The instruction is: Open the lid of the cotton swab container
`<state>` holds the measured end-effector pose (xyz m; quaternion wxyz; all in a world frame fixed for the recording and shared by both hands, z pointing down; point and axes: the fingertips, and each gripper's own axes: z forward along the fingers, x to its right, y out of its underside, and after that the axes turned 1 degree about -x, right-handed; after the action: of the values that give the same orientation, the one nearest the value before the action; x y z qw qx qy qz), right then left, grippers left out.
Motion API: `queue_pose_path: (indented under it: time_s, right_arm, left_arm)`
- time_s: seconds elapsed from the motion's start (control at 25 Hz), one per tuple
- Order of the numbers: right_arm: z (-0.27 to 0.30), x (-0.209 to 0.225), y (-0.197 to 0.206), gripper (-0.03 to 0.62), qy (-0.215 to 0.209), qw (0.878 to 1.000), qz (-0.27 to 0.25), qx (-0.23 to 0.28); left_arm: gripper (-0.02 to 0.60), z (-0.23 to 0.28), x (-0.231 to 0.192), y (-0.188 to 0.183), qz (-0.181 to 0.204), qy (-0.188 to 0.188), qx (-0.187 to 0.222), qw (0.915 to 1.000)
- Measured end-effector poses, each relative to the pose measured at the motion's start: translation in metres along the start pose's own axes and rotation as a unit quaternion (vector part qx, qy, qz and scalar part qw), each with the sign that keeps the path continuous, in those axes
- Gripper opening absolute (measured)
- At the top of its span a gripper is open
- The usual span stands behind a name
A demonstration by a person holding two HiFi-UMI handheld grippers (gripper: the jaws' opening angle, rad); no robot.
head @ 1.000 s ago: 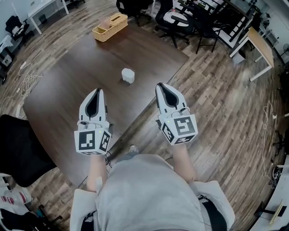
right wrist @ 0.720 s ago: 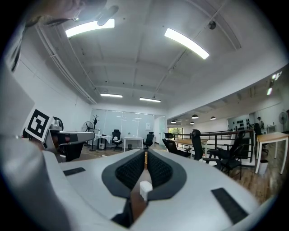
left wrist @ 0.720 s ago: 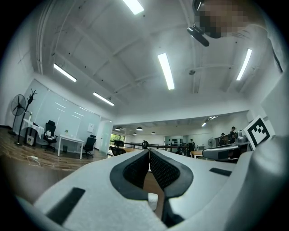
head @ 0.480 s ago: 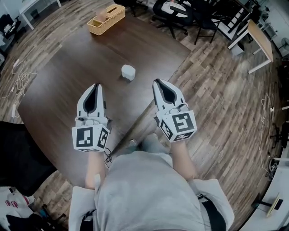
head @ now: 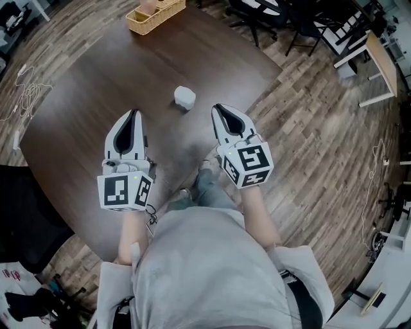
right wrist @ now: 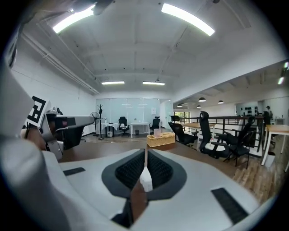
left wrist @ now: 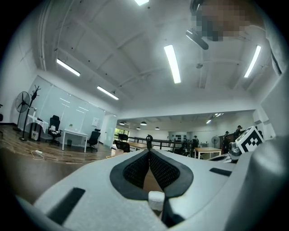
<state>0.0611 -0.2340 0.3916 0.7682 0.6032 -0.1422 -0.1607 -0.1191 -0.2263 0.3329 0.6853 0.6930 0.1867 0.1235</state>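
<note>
1. Left tool (head: 133, 115) is clenched on nothing, held above the counter (head: 83, 96).
2. Right tool (head: 217, 109) is likewise clenched and empty.
3. Cotton swab container (head: 184, 97) sits on the counter just ahead, between both tools, untouched.

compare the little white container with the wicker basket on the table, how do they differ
The white container is plain white and rounded; the wicker basket is tan, woven and oblong. The container is much the smaller of the two. The container stands near the table's middle; the basket sits at its far edge, partly cut off by the picture. The basket is open-topped and holds a pinkish thing; the container shows nothing inside. Both rest on the dark brown table.
</note>
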Motion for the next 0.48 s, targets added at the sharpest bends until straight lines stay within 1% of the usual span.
queue_pose_path:
  time_s: [0.24, 0.48]
  right_arm:
    - [0.04, 0.01, 0.035, 0.021, -0.043, 0.997, 0.003, -0.06]
    - [0.07, 0.011, 0.08, 0.025, -0.086, 0.988, 0.009, -0.128]
  left_arm:
    - [0.012, 0.018, -0.011, 0.008, -0.003, -0.036, -0.008, 0.9993]
    - [0.012, 0.024, -0.02, 0.014, -0.002, -0.072, -0.016, 0.9973]
